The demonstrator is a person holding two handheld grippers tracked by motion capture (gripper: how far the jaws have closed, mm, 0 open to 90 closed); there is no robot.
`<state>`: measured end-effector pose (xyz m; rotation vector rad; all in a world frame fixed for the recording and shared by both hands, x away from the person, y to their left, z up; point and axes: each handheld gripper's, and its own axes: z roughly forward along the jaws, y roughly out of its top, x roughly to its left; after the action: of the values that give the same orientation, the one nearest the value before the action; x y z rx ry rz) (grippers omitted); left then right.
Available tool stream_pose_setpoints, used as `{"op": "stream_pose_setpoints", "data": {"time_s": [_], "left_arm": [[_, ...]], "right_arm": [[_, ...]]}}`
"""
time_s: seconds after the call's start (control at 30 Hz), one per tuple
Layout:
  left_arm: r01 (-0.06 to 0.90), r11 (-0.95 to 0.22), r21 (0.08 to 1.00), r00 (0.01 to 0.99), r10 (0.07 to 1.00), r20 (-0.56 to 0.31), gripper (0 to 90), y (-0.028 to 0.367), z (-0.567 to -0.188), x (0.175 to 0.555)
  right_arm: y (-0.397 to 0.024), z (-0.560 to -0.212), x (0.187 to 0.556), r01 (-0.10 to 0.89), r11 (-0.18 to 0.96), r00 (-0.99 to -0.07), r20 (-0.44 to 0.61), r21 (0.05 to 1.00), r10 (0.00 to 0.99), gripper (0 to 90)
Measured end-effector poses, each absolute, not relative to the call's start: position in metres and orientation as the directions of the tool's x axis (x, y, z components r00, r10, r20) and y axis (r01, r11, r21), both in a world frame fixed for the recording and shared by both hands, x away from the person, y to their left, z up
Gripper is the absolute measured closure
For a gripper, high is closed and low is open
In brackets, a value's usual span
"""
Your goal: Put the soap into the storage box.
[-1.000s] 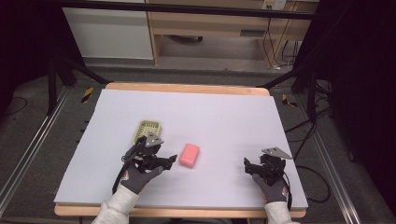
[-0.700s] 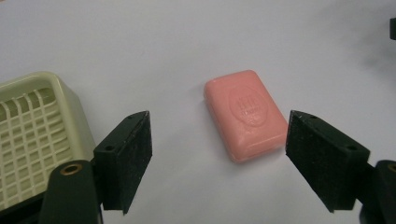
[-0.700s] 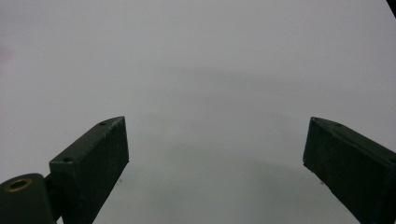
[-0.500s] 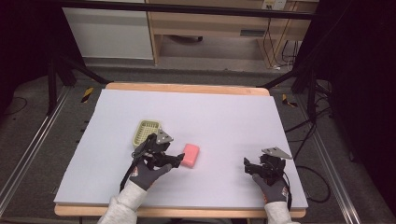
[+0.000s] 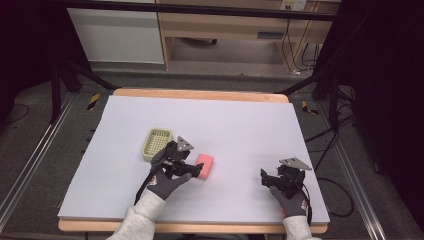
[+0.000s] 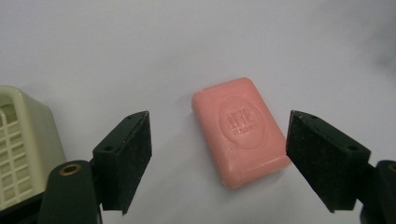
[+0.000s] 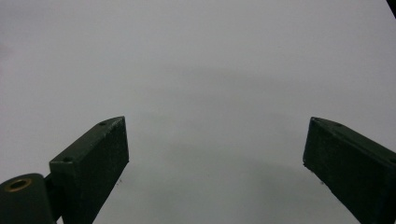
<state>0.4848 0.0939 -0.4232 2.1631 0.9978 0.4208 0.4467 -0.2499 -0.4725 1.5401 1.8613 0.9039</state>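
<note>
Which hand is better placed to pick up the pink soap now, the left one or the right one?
Left. The left tool is open with the pink soap lying between its jaws, untouched. The right tool rests far off, facing bare table.

Wood-edged table (image 5: 200,94) with pale top on grey floor (image 5: 35,150) — wooden cabinet (image 5: 240,30) behind, surroundings dark.
</note>
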Motion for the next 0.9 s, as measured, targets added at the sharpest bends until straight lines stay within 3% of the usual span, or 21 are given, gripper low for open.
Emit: {"op": "stream_pose_setpoints", "data": {"time_s": [0.9], "left_arm": [[0.56,-0.501,0.66,0.658,0.753,0.013,20.5,0.066,-0.436,0.502]], "right_arm": [[-0.249,-0.474,0.448,0.615,0.121,-0.195,0.001,0.779,0.981,7.1]]}}
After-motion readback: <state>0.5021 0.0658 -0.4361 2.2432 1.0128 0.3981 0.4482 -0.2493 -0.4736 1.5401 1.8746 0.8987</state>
